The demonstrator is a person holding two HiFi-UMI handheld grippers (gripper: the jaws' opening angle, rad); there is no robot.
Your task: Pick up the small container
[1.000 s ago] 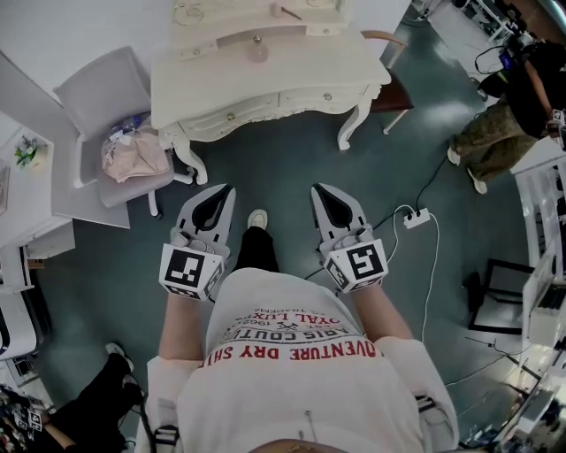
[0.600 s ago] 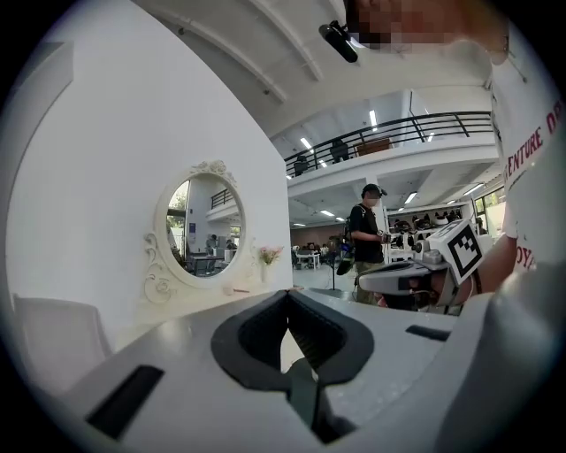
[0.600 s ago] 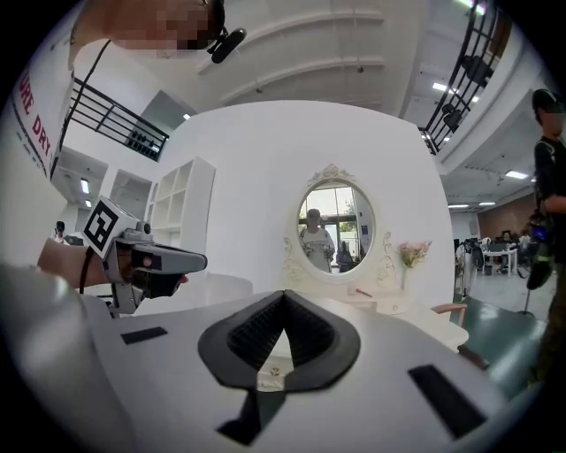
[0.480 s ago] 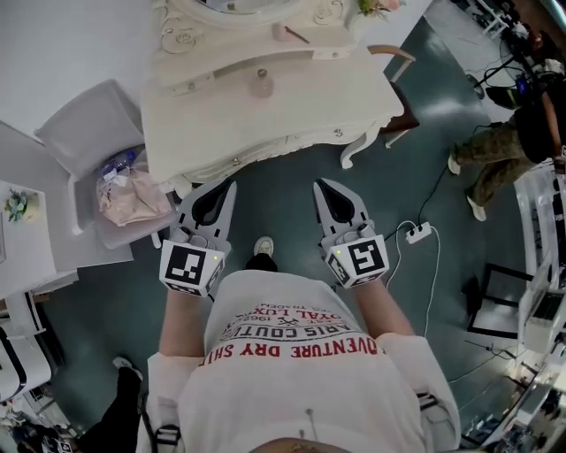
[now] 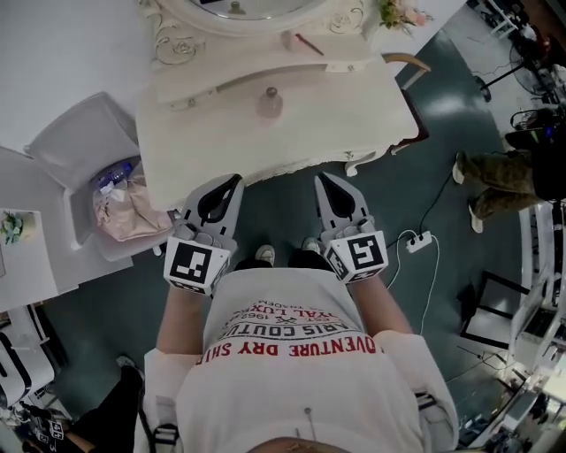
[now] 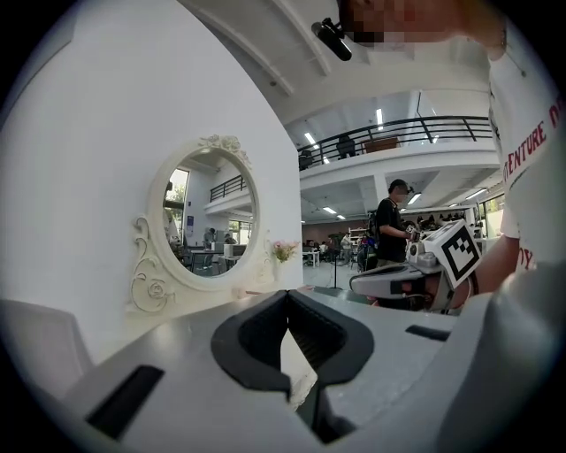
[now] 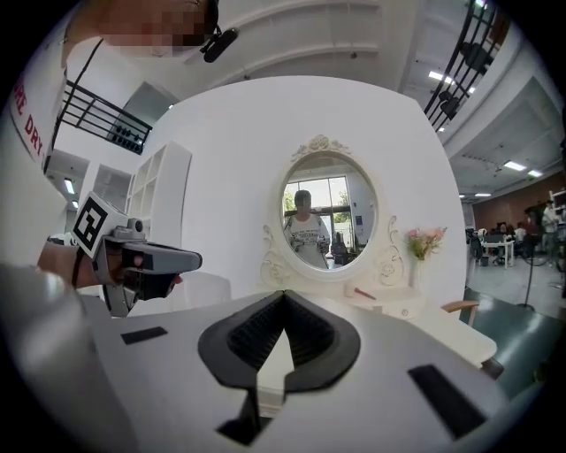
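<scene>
A small pink lidded container (image 5: 270, 103) stands on the cream dressing table (image 5: 354, 106), near its middle. My left gripper (image 5: 233, 180) hovers at the table's front edge, shut with nothing in it. My right gripper (image 5: 322, 178) is level with it over the floor just before the table, also shut and holding nothing. Both point toward the table, short of the container. In the left gripper view the shut jaws (image 6: 287, 294) face the oval mirror (image 6: 208, 226). The right gripper's own tips (image 7: 284, 294) aim at the same mirror (image 7: 329, 217); the container is hidden there.
A second small pink item with a stick (image 5: 292, 41) and flowers (image 5: 398, 13) sit on the table's back shelf. A grey chair holding a plastic bag (image 5: 128, 208) stands left. A wooden chair (image 5: 409, 64), a power strip (image 5: 417, 240) and another person (image 5: 504, 177) are to the right.
The dressing table has drawn closer and now lies just beyond the gripper tips, as the person stepped toward it. Both grippers stayed shut and side by side.
</scene>
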